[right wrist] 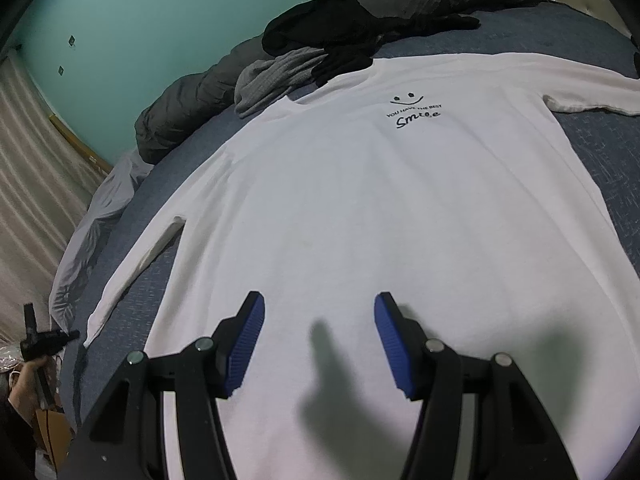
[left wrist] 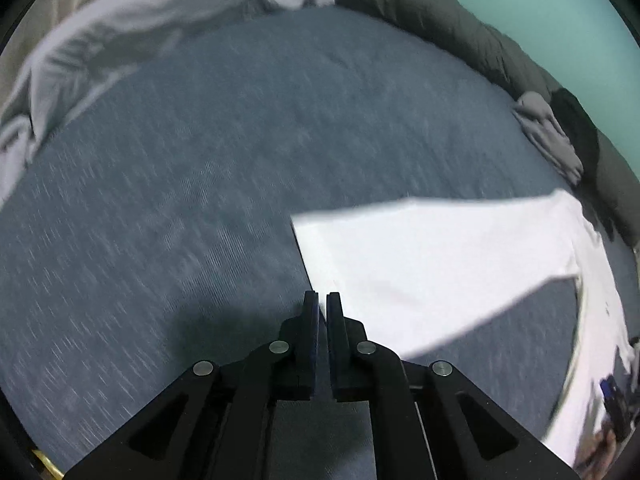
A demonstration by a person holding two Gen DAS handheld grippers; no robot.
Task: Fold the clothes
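Across the frame's middle on the bed (right wrist: pixel 592 40) lies the shirt (right wrist: pixel 360 200), soft and limp, best pinched at sleeve or hem; right gripper (right wrist: pixel 319 306) gapes above it, left gripper (left wrist: pixel 322 300) closed, empty.

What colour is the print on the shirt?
Black, on the white shirt; clearest in the right wrist view.

Both views are fisheye, bent hard at the rims with black corners. The left wrist view is smeared by motion blur: the bedspread (left wrist: pixel 180 200) streaks diagonally and the shirt (left wrist: pixel 420 264) has soft edges and is blown out to flat white. The right wrist view is sharp, evenly and softly lit; the print (right wrist: pixel 412 114) reads clearly. A grey shadow (right wrist: pixel 336 380) falls at lower centre.
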